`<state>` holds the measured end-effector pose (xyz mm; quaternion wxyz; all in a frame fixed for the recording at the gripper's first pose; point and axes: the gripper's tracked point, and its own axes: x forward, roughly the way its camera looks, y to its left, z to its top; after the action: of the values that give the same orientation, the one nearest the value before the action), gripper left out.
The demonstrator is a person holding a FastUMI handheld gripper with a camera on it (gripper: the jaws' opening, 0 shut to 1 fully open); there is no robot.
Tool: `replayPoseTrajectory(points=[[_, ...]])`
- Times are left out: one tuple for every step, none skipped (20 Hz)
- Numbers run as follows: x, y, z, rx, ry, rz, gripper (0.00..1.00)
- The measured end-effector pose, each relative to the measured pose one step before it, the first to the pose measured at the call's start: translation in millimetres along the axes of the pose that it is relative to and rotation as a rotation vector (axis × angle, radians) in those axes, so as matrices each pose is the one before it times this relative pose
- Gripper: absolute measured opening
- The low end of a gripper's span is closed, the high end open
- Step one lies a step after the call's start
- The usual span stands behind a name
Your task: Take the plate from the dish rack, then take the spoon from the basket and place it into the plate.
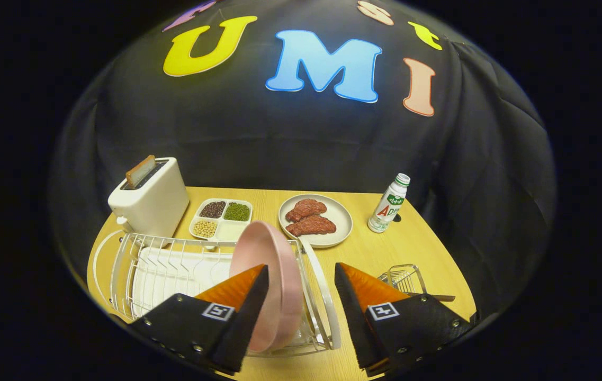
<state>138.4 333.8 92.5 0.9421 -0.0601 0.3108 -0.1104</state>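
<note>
- Pink plate (pixel 274 264) stands on edge in the white wire dish rack (pixel 173 264), at the rack's right end, tilted a little, with its lower part between the fingers and nearer the left one.
- Hand-held gripper (pixel 301 275) is released: its two orange-faced fingers are spread wide. The left fingertip overlaps the plate's rim in the view, but contact cannot be told; the right finger stands apart from the plate, past the rack's end bar.
- Spoon handle (pixel 436 297) pokes out of the small wire basket (pixel 404 278), which sits on the tabletop (pixel 417 248) just beyond the right finger.
- Beyond the fingers, straight ahead, a round grey plate (pixel 343 222) carries two pieces of red meat (pixel 308 218).
- Left of that lies a divided tray (pixel 221 218) of beans and grains, with one pale section.
- Farther left, behind the rack, a white toaster (pixel 150 203) holds one slice of toast (pixel 140 170) upright in its slot.
- Ahead and to the right stands a small white bottle (pixel 389 203) with a green cap, well apart from the basket.
</note>
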Motion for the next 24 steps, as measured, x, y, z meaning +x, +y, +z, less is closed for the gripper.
replayPoseTrajectory(points=[[2.65, -2.30, -3.13, -0.00913, 0.01779, -0.02763, 0.61], [-0.33, 3.61, -1.61, 0.00310, 0.01979, -0.00431, 0.45], [2.88, 6.78, -3.06, -0.00079, 0.00363, 0.00269, 0.29], [-0.89, 5.72, -0.90, -0.00831, 0.01068, 0.01206, 0.25], [-4.66, 2.76, 5.94, -0.00886, -0.01057, 0.00482, 0.19], [-2.18, 2.00, 7.57, -0.00599, -0.00397, -0.00208, 0.19], [0.58, 3.79, -6.93, -0.02878, 0.00584, -0.00944, 0.09], [-2.33, 1.86, 4.01, -0.01553, -0.00496, -0.00840, 0.09], [-0.88, 2.75, 2.59, -0.01154, 0.00029, -0.01287, 0.09], [-2.54, 2.59, 3.88, -0.01663, -0.00335, -0.01016, 0.09], [-2.18, 0.43, 4.68, -0.02074, -0.01561, -0.01364, 0.09], [-2.79, -1.20, 6.29, -0.02449, -0.02053, -0.01722, 0.09], [-1.32, -0.30, 4.80, -0.02246, -0.01765, -0.01380, 0.09], [-1.93, 0.36, 4.80, -0.01270, -0.01158, -0.00894, 0.09], [-1.42, -1.22, 3.20, -0.01197, -0.00936, -0.00762, 0.09], [-0.97, -1.58, 3.82, -0.00961, -0.00950, -0.00493, 0.09], [-0.27, -1.98, 0.15, -0.00488, -0.00388, -0.00339, 0.09], [-2.42, -1.87, 0.70, 0.01341, -0.00035, 0.00056, 0.09], [-2.21, -1.19, 0.88, 0.01359, -0.00091, -0.00092, 0.09], [-1.92, -2.74, 1.32, 0.01317, -0.00634, 0.00540, 0.09], [-1.77, -3.31, 1.76, 0.01388, -0.00028, 0.00674, 0.09], [-2.69, -3.40, 2.23, 0.01741, -0.00269, 0.00475, 0.09], [-1.43, -3.19, 2.53, 0.01256, -0.00471, 0.00534, 0.09], [-2.94, -4.27, 2.60, 0.00745, -0.00701, 0.00381, 0.09]])
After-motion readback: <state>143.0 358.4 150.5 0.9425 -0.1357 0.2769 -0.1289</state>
